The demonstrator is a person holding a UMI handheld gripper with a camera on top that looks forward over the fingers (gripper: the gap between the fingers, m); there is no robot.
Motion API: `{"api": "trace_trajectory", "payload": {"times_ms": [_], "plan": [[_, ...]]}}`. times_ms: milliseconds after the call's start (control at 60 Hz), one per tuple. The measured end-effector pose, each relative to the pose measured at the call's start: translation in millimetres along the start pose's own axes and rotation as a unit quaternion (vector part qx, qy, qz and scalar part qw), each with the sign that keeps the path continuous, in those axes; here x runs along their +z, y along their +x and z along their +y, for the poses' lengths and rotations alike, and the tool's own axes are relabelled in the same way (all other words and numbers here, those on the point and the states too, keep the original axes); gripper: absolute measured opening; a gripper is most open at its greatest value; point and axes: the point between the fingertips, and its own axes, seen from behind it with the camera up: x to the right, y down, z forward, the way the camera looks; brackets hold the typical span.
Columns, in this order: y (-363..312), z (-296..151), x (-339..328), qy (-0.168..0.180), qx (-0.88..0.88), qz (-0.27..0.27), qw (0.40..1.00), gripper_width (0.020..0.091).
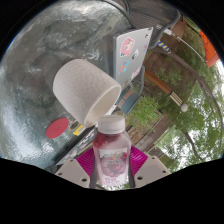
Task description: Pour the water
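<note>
Grey stone paving (45, 40) fills the ground behind everything, with green leafy trees (185, 120) off to one side and a pale upright post (135, 55) bearing a small pink-marked label rising beyond the cup.

At the tongs (112, 172), both fingers press against a small plastic bottle (111, 150), so the tongs are clenched on it. The bottle is clear with a white cap ring at its neck and a pink printed label round its body; one pink pad (88, 163) shows at the bottle's side and the other sits against the opposite side. The bottle stands roughly upright between the fingers, its mouth pointing away from the camera.

Just ahead of the bottle's mouth is a white cup (87, 90), tilted so that its open rim faces down toward the bottle and its closed base points away. The cup's rim nearly touches the bottle's top; whether they actually meet I cannot tell.

Beside the cup, lower on the paving, lies a small red round object (57, 128), too blurred to identify.
</note>
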Motion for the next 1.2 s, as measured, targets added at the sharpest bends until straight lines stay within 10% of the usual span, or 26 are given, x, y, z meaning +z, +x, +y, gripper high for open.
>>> {"api": "trace_trajectory", "payload": {"times_ms": [317,583,783,1050,1150,1200], "plan": [[10,-9,2,0.037,0.176,-0.042,0.983,0.0451],[3,8,12,0.096,0.812,-0.034,0.574,0.0451],[-66,-6,56,0.145,0.876,-0.094,0.451,0.045],[-91,-24,53,0.213,0.862,-0.106,0.447,0.0448],[-93,-29,53,0.197,0.863,-0.136,0.445,0.0589],[-107,-36,47,0.178,0.854,-0.181,0.454,0.0775]]}}
